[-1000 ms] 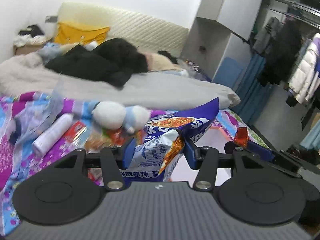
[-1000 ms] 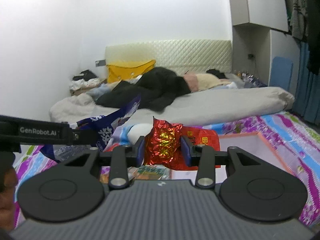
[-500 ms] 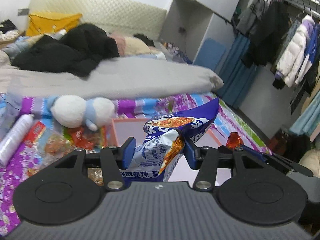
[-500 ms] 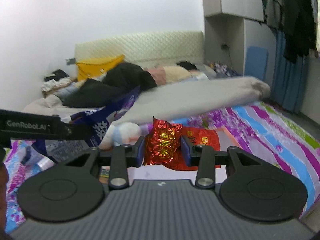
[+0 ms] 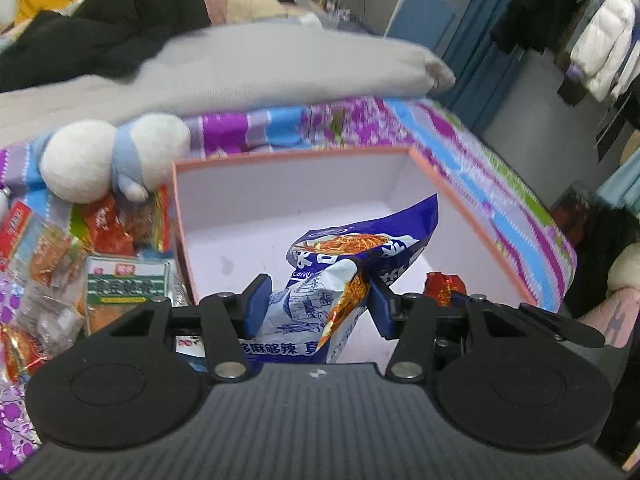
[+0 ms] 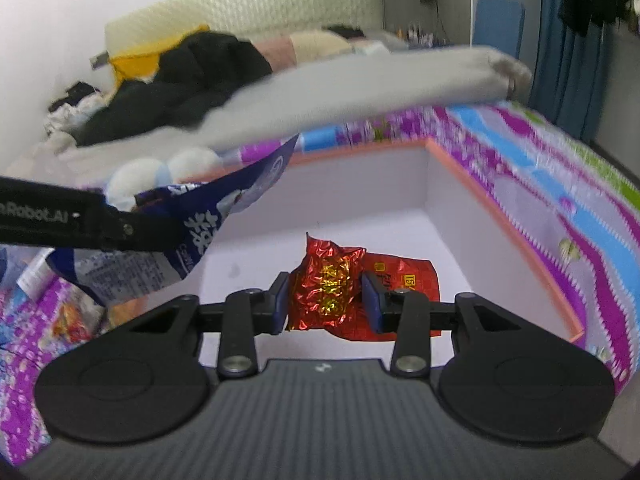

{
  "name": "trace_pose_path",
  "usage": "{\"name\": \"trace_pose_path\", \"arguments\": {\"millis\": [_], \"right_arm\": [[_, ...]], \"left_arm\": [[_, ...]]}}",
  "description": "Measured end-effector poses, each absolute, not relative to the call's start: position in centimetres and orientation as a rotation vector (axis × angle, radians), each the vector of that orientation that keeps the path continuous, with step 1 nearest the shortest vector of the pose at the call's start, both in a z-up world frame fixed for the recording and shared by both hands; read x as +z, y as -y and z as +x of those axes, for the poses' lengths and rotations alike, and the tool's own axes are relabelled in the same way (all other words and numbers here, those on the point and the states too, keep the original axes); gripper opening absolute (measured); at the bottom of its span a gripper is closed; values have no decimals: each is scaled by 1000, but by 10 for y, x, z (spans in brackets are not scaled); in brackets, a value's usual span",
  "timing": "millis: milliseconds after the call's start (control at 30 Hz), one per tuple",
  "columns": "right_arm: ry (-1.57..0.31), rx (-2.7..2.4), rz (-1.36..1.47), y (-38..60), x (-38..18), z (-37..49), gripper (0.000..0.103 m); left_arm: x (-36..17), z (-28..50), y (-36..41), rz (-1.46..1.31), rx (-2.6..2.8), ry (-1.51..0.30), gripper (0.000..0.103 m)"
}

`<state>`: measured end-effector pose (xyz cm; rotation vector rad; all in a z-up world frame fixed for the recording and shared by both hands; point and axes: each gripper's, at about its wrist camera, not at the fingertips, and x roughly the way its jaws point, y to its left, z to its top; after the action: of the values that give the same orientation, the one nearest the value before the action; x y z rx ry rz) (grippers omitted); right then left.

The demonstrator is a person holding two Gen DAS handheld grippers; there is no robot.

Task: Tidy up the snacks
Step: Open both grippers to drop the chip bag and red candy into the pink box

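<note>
My left gripper point(image 5: 318, 305) is shut on a blue and white snack bag point(image 5: 344, 276) and holds it over the open pink-rimmed box point(image 5: 280, 160). The same bag point(image 6: 192, 236) shows at the left of the right wrist view. My right gripper point(image 6: 325, 301) is shut on a red foil snack packet point(image 6: 328, 280), above the box's white floor point(image 6: 400, 224). The packet's tip point(image 5: 444, 286) peeks beside the left gripper. Several loose snack packs point(image 5: 116, 276) lie left of the box.
A white and blue plush toy point(image 5: 112, 160) lies at the box's far left corner. The box sits on a purple patterned bedspread point(image 5: 500, 184). A grey duvet point(image 5: 240, 68) and dark clothes point(image 5: 100, 24) lie behind. Hanging clothes point(image 5: 600, 32) are at the right.
Both grippers have tilted down and moved over the open box, each still holding its snack. The box's inside now fills both views.
</note>
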<state>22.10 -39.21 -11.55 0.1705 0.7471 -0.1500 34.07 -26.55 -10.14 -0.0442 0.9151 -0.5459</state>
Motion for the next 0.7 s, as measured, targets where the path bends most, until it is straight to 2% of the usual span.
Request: {"name": "trace_pose_path", "arguments": {"millis": [300,333,367,400,433,533,700], "right_arm": [[-834,-148,208,402,-150,233,42],[-840,-148,211,402,-150,232,42],[-847,-148,220,404,-152,233,43],[-852,-145,235,405,-153,233,44],[-851,-141,250,407,-154,232,46],[-840,-149,273,410,-151,228,59],[-807,-147,262,407,-137,220,59]], "left_arm": [[-127,353,285,6,-552,-966,59],[-128,354,285,8,-553,-968,60],[-126,353,285,8,-554,-970,66],[-125,351,283,6,-551,-974,76],[-124,350,283,3,-549,-973,80],[-117,345,282,2,-556,-958,81],[-100,332,276,-5,-562,-924,81]]}}
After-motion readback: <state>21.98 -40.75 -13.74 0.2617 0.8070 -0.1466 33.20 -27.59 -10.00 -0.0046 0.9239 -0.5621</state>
